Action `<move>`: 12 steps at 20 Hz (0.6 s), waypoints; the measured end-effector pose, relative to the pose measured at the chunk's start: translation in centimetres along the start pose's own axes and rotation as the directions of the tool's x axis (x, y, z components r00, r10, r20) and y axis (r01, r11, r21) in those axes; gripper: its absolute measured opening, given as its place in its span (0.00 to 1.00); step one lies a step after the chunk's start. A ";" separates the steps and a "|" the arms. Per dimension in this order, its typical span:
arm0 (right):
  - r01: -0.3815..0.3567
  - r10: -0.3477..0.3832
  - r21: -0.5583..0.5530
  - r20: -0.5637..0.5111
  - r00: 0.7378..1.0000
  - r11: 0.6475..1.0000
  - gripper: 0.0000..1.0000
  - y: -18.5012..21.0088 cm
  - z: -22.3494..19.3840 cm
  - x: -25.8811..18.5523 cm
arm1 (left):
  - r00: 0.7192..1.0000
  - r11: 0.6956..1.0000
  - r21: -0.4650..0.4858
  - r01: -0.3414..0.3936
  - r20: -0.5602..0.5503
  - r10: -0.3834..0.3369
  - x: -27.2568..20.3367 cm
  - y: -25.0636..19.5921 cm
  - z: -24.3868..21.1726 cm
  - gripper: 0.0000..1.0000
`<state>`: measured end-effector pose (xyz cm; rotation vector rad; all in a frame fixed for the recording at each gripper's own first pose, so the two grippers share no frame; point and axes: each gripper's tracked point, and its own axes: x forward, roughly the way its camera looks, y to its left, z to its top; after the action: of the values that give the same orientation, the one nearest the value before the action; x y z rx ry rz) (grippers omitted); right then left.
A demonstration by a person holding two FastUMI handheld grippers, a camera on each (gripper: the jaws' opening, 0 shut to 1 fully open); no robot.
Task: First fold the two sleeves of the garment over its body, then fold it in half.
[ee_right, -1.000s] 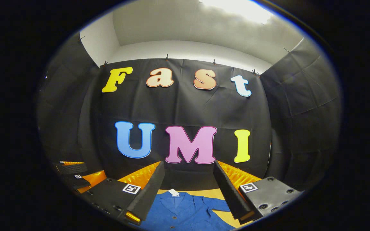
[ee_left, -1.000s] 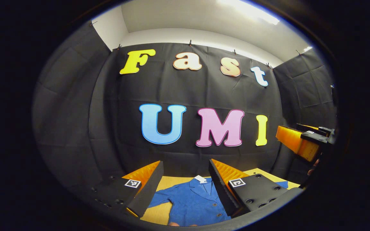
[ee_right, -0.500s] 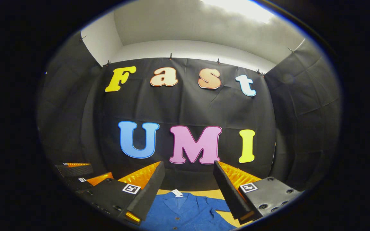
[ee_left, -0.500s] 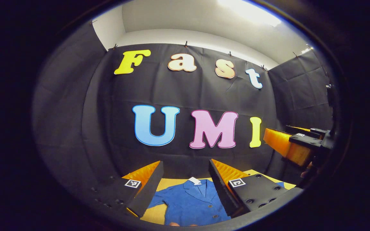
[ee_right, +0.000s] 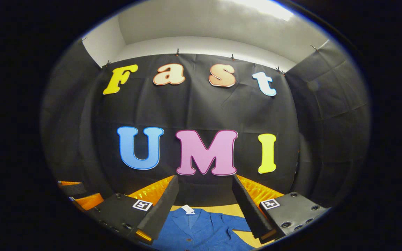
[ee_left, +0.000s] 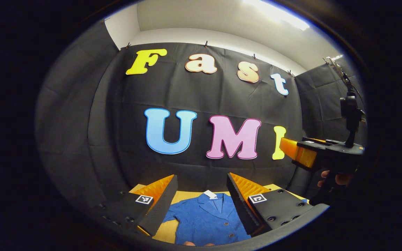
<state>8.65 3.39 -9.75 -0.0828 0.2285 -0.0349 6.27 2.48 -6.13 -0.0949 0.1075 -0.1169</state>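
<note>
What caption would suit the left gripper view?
Open left gripper above an unfolded blue jacket on a tan table.

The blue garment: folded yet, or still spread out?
Spread out. The blue garment lies flat on the table, collar and buttons facing up, one sleeve out sideways in the right gripper view.

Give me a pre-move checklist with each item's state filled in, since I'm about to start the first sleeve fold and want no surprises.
1. Left tongs open and holding nothing: ok.
2. Right tongs open and holding nothing: ok.
3. Blue garment lying flat on the yellow table, collar toward the wall: ok.
4. Sleeves spread outward, not yet folded over the body: ok; one sleeve shows in the right gripper view.
5. Both tongs well above the cloth, touching nothing: ok.
6. Sleeve cuffs reachable and flat: cannot tell, the fingers hide them.
</note>
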 end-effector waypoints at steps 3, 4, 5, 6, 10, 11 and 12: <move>-0.018 0.020 0.013 -0.148 0.989 1.000 0.97 -1.0 -4.9 3.2 | 1.000 1.000 -0.021 0.009 -0.004 -0.010 0.8 -0.9 -0.3 0.82; -0.021 0.021 0.004 -0.188 0.982 1.000 0.97 -1.5 -6.6 4.4 | 1.000 1.000 -0.019 0.008 -0.009 -0.008 1.2 -1.2 -0.5 0.82; -0.024 0.021 -0.009 -0.224 0.974 1.000 1.00 -2.1 -8.1 5.8 | 1.000 1.000 -0.014 0.005 -0.015 -0.005 1.6 -1.5 -0.8 0.82; -0.022 0.017 -0.014 -0.268 0.963 1.000 0.97 -3.0 -9.8 7.1 | 1.000 1.000 -0.009 0.000 -0.020 0.000 2.1 -1.8 -0.9 0.82; 0.061 -0.017 0.069 -0.512 0.859 0.996 0.86 -9.0 -18.7 10.6 | 0.999 1.000 -0.008 -0.022 -0.036 0.022 4.7 -3.6 -1.5 0.82; 0.104 -0.035 0.088 -0.568 0.822 0.991 0.97 -10.9 -21.1 11.0 | 0.999 1.000 -0.006 -0.030 -0.042 0.029 5.4 -4.1 -1.9 0.82; 0.130 -0.035 0.111 -0.612 0.790 0.985 0.98 -12.9 -23.5 11.8 | 0.998 0.999 0.000 -0.040 -0.050 0.040 6.0 -4.6 -2.3 0.82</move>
<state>14.45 -11.76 -34.09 0.0721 0.8746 -0.1683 11.42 -3.01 -8.53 -0.0907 0.1595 -0.0790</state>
